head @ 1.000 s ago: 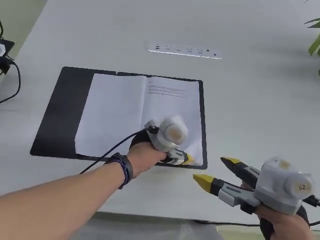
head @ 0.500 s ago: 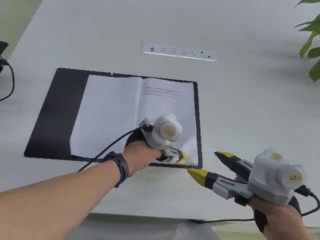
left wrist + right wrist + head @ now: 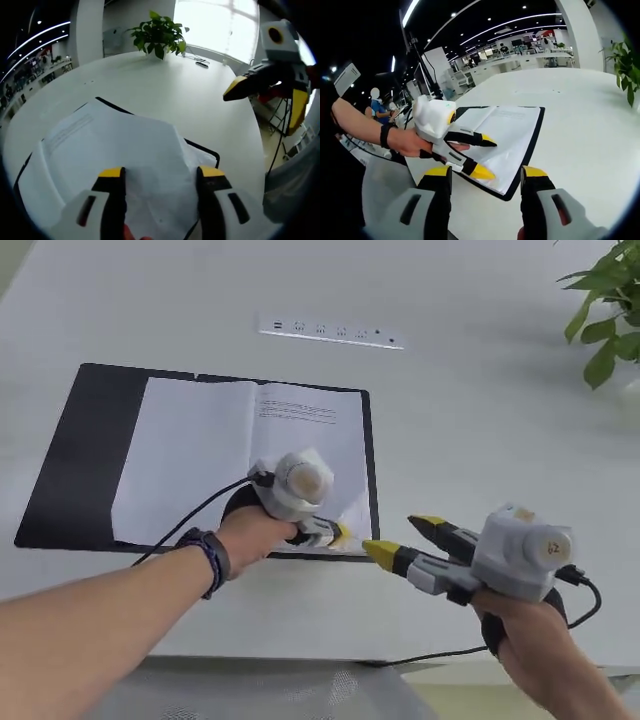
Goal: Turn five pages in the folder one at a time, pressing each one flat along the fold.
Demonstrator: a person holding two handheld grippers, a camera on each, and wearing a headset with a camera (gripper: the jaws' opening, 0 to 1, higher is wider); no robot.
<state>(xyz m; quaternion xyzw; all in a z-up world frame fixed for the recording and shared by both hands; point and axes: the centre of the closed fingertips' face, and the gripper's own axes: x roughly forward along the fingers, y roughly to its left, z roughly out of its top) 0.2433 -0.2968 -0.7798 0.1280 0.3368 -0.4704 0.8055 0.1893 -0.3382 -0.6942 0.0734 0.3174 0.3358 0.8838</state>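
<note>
Right now the folder (image 3: 60, 470) is lying open on the white tabletop (image 3: 500, 420), close to its near edge and toward its left side, with the black cover flat and two white pages facing up. The left page (image 3: 185, 460) is showing blank. The right page (image 3: 315, 430) is carrying a few lines of print near its top.

The left gripper (image 3: 330, 533) is sitting at the near right corner of the right page, its yellow-tipped jaws standing wide apart. In the left gripper view the sheet is running between the jaws without being pinched, and its corner appears to be bulging up a little off the pages beneath. In the right gripper view one jaw is lying over the paper and the other is pointing along the folder's near edge. A hand is gripping this gripper, with a dark wristband (image 3: 207, 558) on the wrist and a black cable (image 3: 195, 520) trailing back toward the near edge.

The right gripper (image 3: 398, 537) is hovering just beside the folder's near right corner, over bare tabletop. Its jaws are likewise spread wide, holding nothing and aiming at the left gripper.

A white power strip (image 3: 330, 330) is lying beyond the folder toward the far edge, and a green plant (image 3: 605, 310) is standing toward the far right corner.
</note>
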